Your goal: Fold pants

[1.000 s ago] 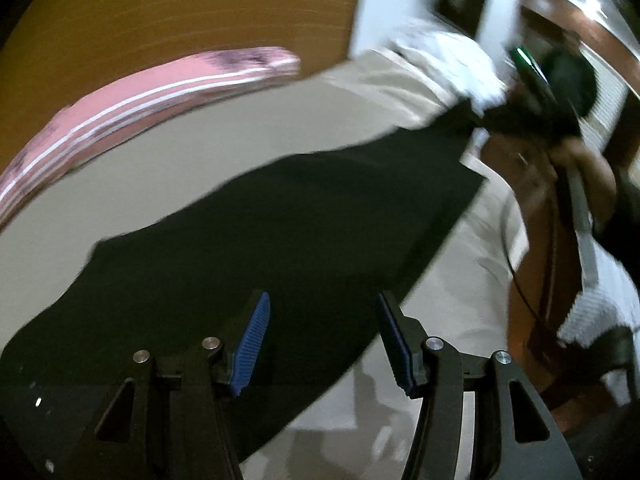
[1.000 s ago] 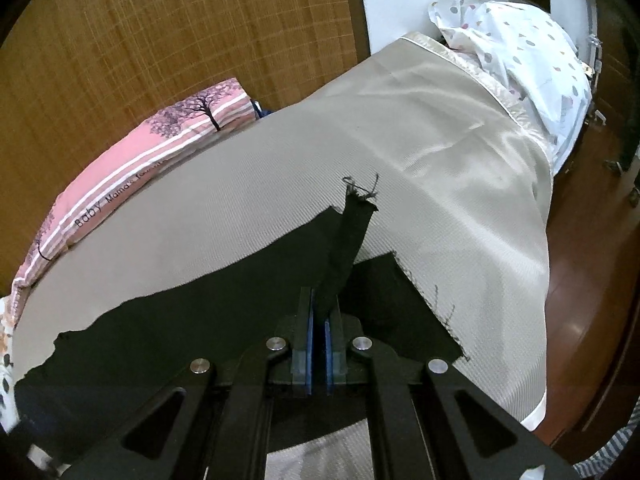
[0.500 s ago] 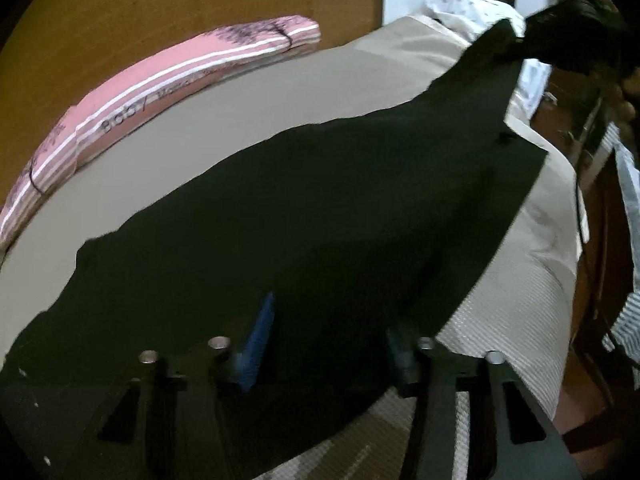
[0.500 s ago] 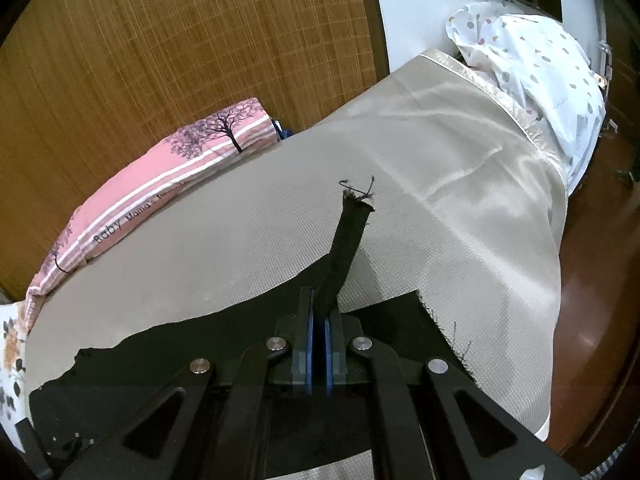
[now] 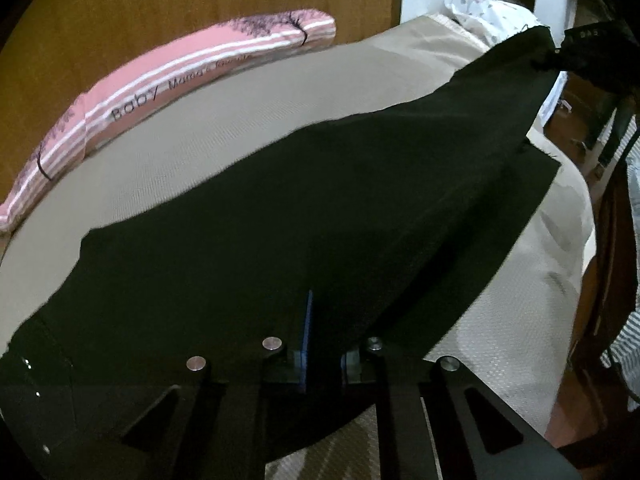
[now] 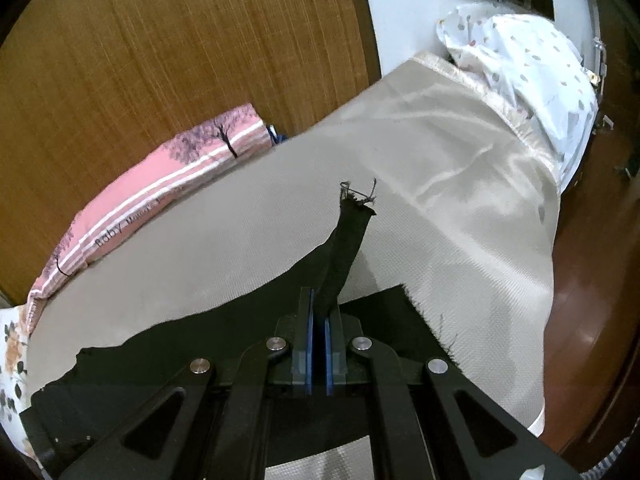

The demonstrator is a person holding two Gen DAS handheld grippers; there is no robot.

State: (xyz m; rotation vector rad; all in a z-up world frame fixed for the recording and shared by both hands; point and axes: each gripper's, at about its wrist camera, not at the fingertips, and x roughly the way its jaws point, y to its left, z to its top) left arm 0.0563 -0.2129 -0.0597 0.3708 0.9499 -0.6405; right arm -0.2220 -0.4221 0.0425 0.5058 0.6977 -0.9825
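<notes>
Black pants lie spread across a beige bed cover. My left gripper is shut on the near edge of the pants, and the cloth drapes over its fingers. My right gripper is shut on a frayed corner of the pants and holds it lifted above the bed. In the left wrist view the right gripper shows at the far right, holding that raised corner. The pants also show in the right wrist view.
A pink striped pillow lies along the wooden headboard. A white spotted pillow sits at the bed's far right end. The bed's edge drops to a brown wooden floor on the right.
My left gripper has closed on the near edge of the pants. My right gripper has lifted the frayed corner higher and pulled the cloth taut.
</notes>
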